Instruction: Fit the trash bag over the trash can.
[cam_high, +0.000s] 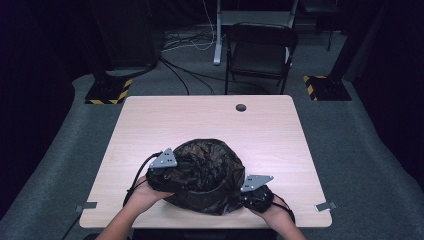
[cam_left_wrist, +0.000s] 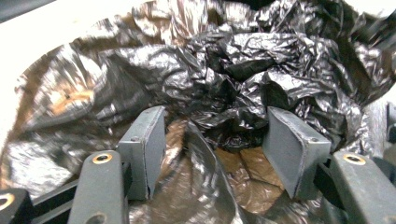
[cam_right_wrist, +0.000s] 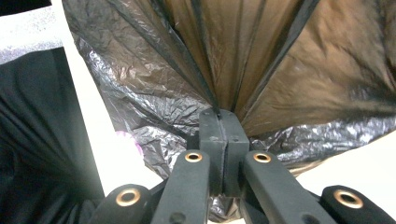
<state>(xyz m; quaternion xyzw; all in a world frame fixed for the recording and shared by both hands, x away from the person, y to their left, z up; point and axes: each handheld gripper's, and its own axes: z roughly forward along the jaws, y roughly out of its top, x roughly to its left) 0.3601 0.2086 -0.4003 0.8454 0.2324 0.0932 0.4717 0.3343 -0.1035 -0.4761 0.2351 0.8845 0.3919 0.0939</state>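
Right hand-held gripper (cam_right_wrist: 222, 116) pinches a gathered fold of the black plastic bag (cam_high: 207, 175), pads pressed together on it; the left hand-held gripper (cam_left_wrist: 217, 144) stands spread over crumpled film. A clean step likely needs the left to close on the rim before both pull apart. The bag sits at the near middle of the pale wooden surface (cam_high: 210, 117); beyond lie grey carpet and a folding chair (cam_high: 260, 52).

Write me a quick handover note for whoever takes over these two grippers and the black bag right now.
Right gripper: shut on the black plastic bag, film pinched and fanning out taut from its pads.
Left gripper: open, jaws apart with crumpled bag film between them, not pinched.
The bag sits bunched at the near edge of the table, its mouth spread between both grippers.
Done: right side gripped.
Left: probably close the left gripper on the film, then carry on handling the bag.
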